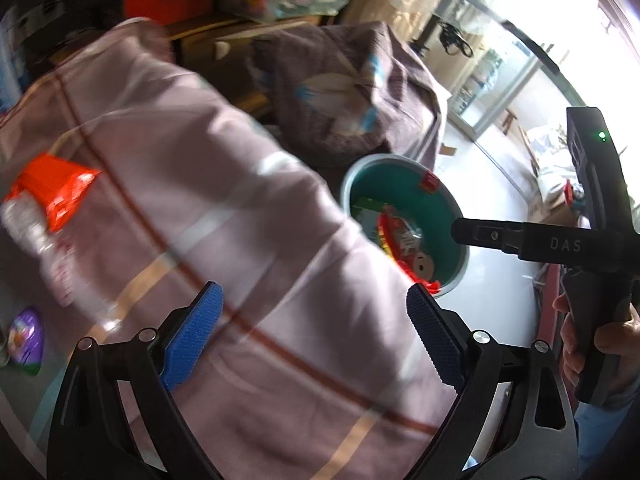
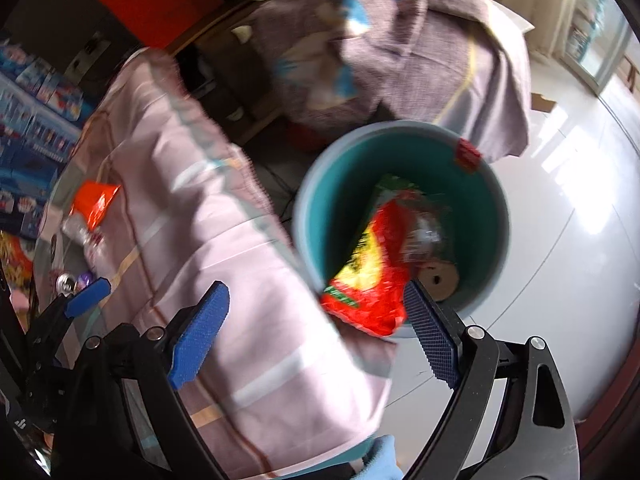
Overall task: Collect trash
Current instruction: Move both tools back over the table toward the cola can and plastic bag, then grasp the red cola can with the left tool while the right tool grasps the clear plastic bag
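A: Left gripper (image 1: pixel 314 338)?
B: Spread wide, blue pads (image 1: pixel 192 336) well apart, pinching nothing. Hangs over the pink striped cloth (image 1: pixel 192 216), on the near side of the teal bin (image 1: pixel 404 220); touching the cloth or not, cannot tell.

A: Right gripper (image 2: pixel 316 330)?
B: Also spread wide, nothing between the pads. Over the cloth's edge at the near rim of the teal bin (image 2: pixel 400 216). Far pad just beside the red and yellow snack bag (image 2: pixel 372 280); contact unclear through blur.

A: Where's the trash?
B: Snack bag inside the bin, lower end sticking out over the near rim. Beside it a crinkled clear wrapper (image 2: pixel 428 236) and a brown cardboard disc (image 2: pixel 440 278), partly hidden behind the pad. Small red tag (image 2: pixel 468 154) on the far rim.

A: Left of the bin, on the cloth?
B: Orange packet (image 1: pixel 56 192) and a clear plastic bottle (image 1: pixel 44 248), both smeared by blur. Purple wrapper (image 1: pixel 27 340) at the frame's edge, cut off.

A: Beyond the bin?
B: Grey-purple bundle of fabric (image 1: pixel 352 92), print unreadable. White glossy floor (image 2: pixel 560 200) to its right.
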### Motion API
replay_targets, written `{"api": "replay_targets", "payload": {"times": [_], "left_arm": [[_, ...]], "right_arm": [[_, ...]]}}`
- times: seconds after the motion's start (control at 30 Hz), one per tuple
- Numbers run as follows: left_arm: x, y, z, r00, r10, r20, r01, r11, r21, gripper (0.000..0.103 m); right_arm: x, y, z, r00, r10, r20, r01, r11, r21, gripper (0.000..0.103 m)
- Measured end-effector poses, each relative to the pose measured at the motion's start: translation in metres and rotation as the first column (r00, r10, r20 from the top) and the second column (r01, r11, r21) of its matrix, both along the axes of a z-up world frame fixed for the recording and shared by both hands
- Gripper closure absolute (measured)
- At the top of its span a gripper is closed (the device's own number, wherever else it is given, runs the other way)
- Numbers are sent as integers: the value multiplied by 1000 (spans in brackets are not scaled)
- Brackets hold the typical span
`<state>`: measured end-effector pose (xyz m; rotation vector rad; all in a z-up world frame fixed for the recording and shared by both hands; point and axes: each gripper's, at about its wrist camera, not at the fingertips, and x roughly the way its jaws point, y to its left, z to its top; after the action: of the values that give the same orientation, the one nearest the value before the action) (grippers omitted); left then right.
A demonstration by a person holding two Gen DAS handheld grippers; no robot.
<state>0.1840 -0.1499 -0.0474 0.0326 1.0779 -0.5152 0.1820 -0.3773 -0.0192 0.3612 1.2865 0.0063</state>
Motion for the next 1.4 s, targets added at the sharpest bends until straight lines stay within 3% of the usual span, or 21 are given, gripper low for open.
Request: {"api": "replay_targets", "payload": {"times": [0.37,0.67,1.07,1.4], "left_arm": [[-20,104,2,984,175,10,-175,984,-15,7],[-35,197,3,945,326,17,-326,945,-13,7],[-38,304,1,833,553,-26,-554,831,-56,7],[-4,341,-4,727,675,-123,-686,720,-106,7]], "right_arm": [[5,87,4,989,144,-17,-144,989,-14,18],[24,169,8,956,292,-32,-293,955,-53,18],[48,259,-1,899,435,-56,-438,897,-63,18],[73,288,-5,884,466,-41,-468,880,-77,18]]}}
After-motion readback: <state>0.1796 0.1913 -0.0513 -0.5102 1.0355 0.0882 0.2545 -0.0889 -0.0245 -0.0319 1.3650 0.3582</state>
